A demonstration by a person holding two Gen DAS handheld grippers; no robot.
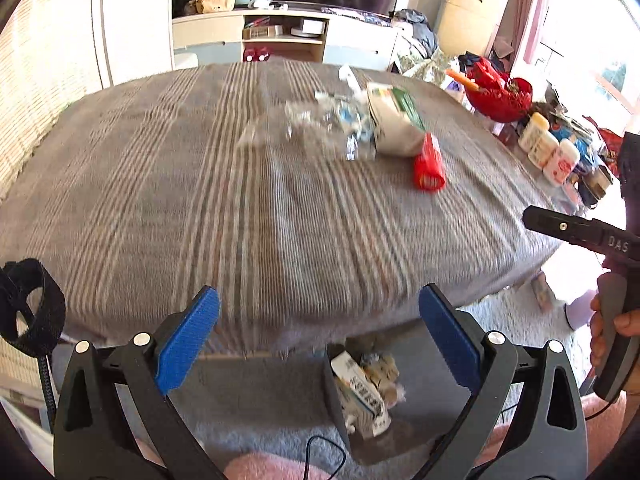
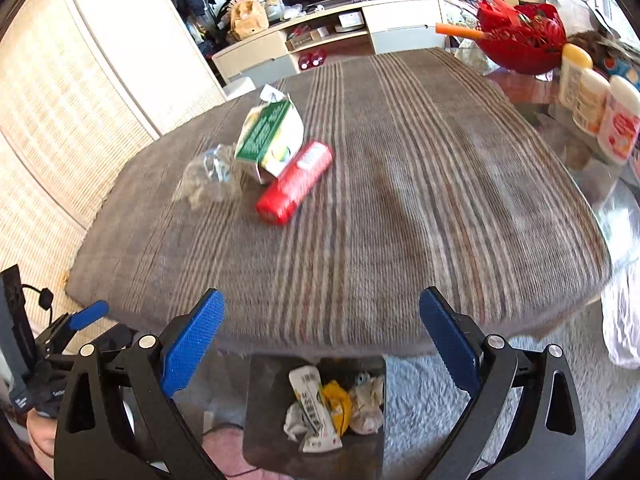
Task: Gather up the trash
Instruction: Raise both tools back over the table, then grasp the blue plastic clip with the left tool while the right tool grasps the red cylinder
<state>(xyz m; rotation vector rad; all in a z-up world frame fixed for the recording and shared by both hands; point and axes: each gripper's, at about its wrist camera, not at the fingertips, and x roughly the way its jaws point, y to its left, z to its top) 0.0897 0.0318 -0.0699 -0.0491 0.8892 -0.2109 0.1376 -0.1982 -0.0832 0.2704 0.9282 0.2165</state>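
On the grey striped tablecloth (image 1: 200, 184) (image 2: 420, 200) lie a green-and-white carton (image 1: 394, 120) (image 2: 272, 138), a red tube-shaped wrapper (image 1: 429, 162) (image 2: 294, 182) and crumpled clear plastic (image 1: 320, 124) (image 2: 208, 178), all close together. A dark bin (image 1: 360, 408) (image 2: 272, 420) on the floor below the table's near edge holds a white carton and crumpled wrappers. My left gripper (image 1: 320, 340) is open and empty above the bin. My right gripper (image 2: 322, 344) is open and empty above the bin; its body shows at the right edge of the left wrist view (image 1: 576, 232).
A red basket (image 1: 500, 98) (image 2: 520, 40) and several white bottles (image 1: 548, 150) (image 2: 600, 108) stand on the glass table end to the right. A TV cabinet (image 1: 280, 36) (image 2: 332, 36) is behind. A light shaggy rug (image 2: 500, 400) covers the floor. A white bag (image 2: 624, 320) hangs at right.
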